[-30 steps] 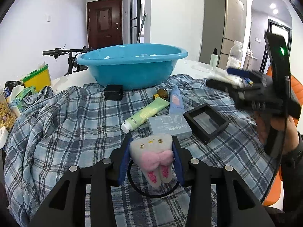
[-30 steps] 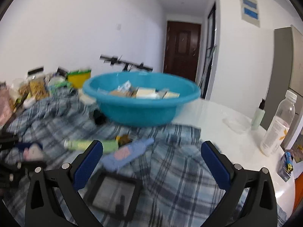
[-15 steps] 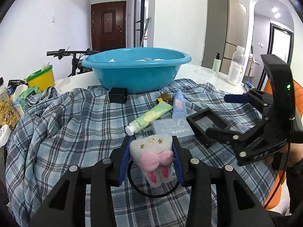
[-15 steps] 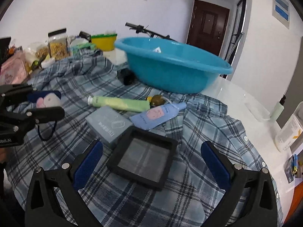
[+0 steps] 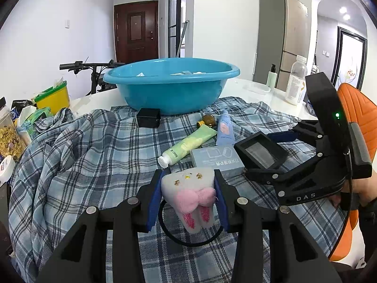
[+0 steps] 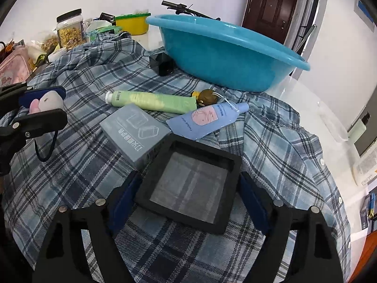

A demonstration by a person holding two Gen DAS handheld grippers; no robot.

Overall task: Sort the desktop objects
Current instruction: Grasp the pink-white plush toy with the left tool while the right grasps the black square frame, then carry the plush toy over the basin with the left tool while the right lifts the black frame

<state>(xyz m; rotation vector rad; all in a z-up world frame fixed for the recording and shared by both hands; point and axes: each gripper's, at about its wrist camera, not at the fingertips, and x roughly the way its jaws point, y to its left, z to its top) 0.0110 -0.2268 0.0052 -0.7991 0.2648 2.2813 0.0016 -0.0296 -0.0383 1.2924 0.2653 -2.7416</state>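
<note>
While the left gripper point(image 5: 188, 198) was clamped on a tooth-shaped plush charm point(image 5: 190, 195) with its black loop dangling below, the right gripper point(image 6: 188, 195) stood spread wide around the black square tray point(image 6: 190, 184), one blue pad at either side edge and neither clearly pressing it yet. That tray lay on the plaid shirt point(image 6: 278, 155) at about 6 o'clock in the right wrist view, its 10 o'clock corner touching or overlapping the grey box point(image 6: 134, 132). At 12 o'clock from it lay the blue pouch point(image 6: 207, 118) and the green tube point(image 6: 153, 100), with the teal basin point(image 6: 223, 54) beyond, already holding several items. Closing on a shallow, flat rim could have gone badly: the pads might have slid off the thin wall, or the lift might have dragged the grey box or snagged loose shirt fabric. The plush's hanging loop could also have caught on clutter.
</note>
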